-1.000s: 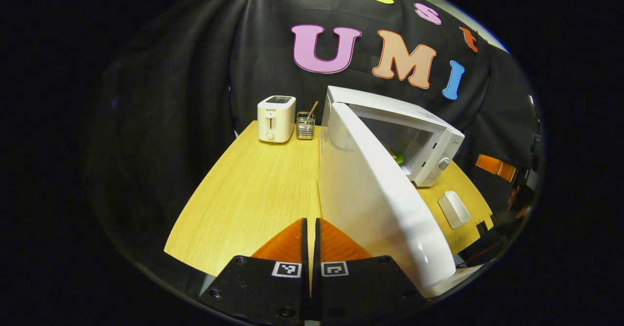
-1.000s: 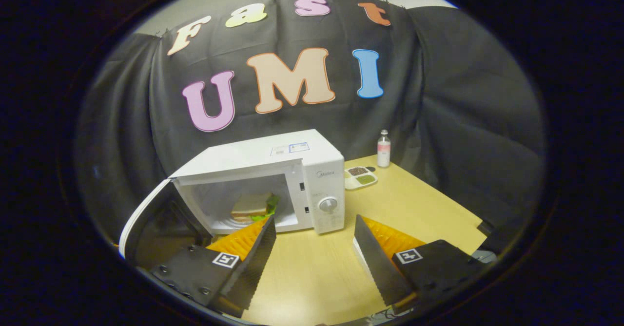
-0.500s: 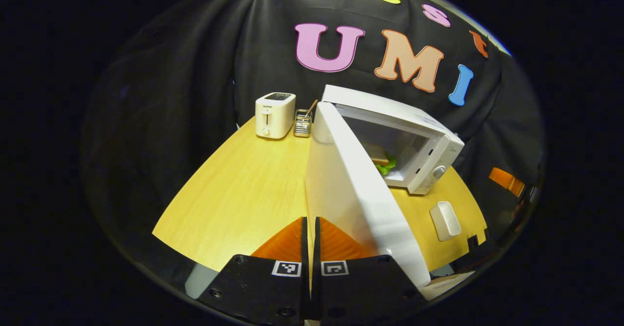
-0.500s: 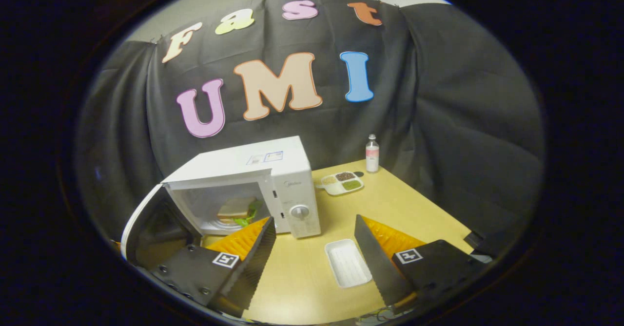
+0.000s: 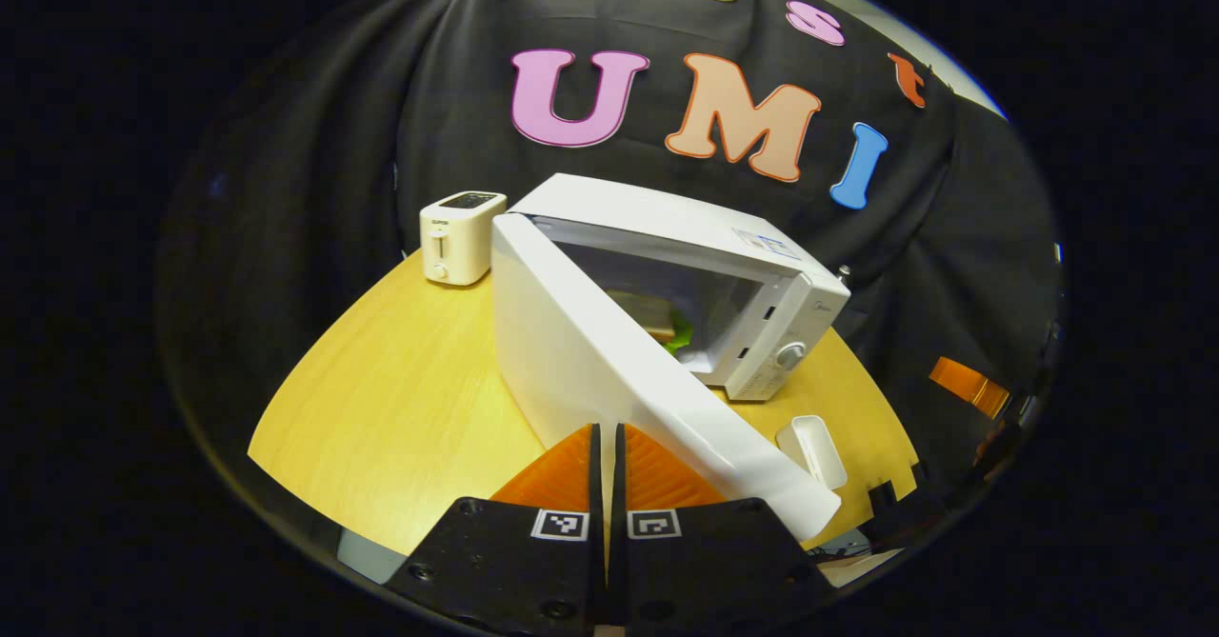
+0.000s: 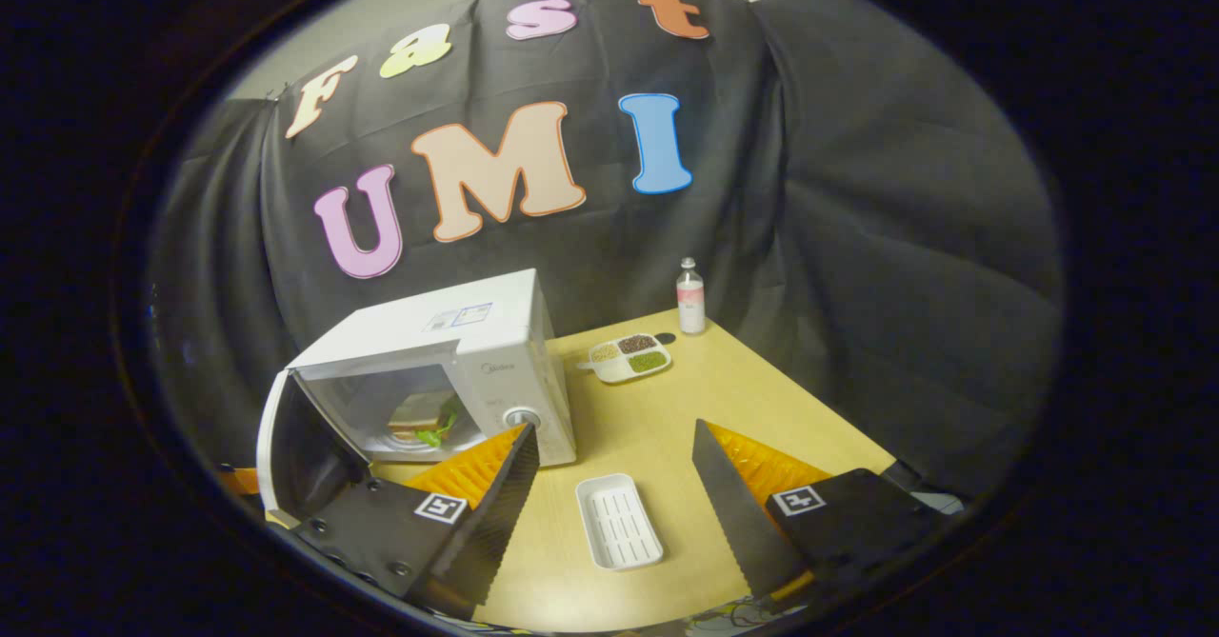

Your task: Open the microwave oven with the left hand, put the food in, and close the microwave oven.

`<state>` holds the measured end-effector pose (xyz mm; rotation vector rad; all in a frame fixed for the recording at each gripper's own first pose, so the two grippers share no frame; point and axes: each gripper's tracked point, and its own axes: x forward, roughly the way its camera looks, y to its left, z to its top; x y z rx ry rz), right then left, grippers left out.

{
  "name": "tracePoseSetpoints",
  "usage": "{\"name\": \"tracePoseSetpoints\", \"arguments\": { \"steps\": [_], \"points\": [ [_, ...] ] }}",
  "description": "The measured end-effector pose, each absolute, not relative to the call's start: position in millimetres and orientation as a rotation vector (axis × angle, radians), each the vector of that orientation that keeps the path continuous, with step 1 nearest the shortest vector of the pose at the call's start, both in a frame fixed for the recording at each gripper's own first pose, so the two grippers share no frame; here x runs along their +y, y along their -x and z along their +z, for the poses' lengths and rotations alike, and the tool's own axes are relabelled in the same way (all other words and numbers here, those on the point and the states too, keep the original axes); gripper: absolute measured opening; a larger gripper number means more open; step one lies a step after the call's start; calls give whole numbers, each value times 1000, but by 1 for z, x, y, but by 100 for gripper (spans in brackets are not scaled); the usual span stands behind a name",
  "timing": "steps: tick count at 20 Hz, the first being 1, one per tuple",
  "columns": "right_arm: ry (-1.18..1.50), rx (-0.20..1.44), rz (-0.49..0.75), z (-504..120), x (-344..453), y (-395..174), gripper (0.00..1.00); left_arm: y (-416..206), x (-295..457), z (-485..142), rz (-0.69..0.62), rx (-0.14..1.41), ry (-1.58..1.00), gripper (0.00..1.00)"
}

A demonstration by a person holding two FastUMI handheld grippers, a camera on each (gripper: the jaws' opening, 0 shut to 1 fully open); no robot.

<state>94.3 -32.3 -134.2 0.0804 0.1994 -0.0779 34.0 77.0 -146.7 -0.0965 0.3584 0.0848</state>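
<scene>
Left gripper view: fingers (image 5: 606, 466) pressed together behind the half-open microwave door (image 5: 609, 370), a stiff hinged panel best pushed near its free edge; the soft sandwich (image 6: 419, 415) lies inside.

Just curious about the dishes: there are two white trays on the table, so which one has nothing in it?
The ribbed white tray lying nearest the right gripper, in front of the microwave, holds nothing. The divided tray farther back, near the bottle, holds food in its compartments.

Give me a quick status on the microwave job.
Left hand-held gripper shut, at the door. Right hand-held gripper open, empty. Sandwich inside microwave, door part open. Nothing blocking.
</scene>
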Motion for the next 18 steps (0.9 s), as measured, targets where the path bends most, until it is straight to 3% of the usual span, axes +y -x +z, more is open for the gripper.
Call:
{"name": "tracePoseSetpoints", "arguments": {
  "steps": [2,3,4,5,6,8,17,18],
  "points": [
    [-86,214,-101,-137,-46,-91,100,-49,59,-143,51,351,75,1],
    [-92,206,-112,-136,-53,-90,92,-57,50,-141,36,342,63,1],
    [-100,202,-121,-134,-59,-90,92,-65,42,-142,24,339,53,1],
    [-106,203,-129,-134,-65,-89,100,-73,35,-142,10,338,47,1],
    [-109,203,-136,-134,-71,-90,92,-81,27,-142,-4,336,44,1],
    [-108,202,-143,-133,-80,-90,92,-97,11,-141,-32,334,36,1],
    [-86,208,-149,-134,-111,-94,92,-159,-32,-143,-52,317,43,0],
    [-87,206,-148,-132,-113,-94,99,-164,-36,-143,-51,317,37,0]
  ]
}}
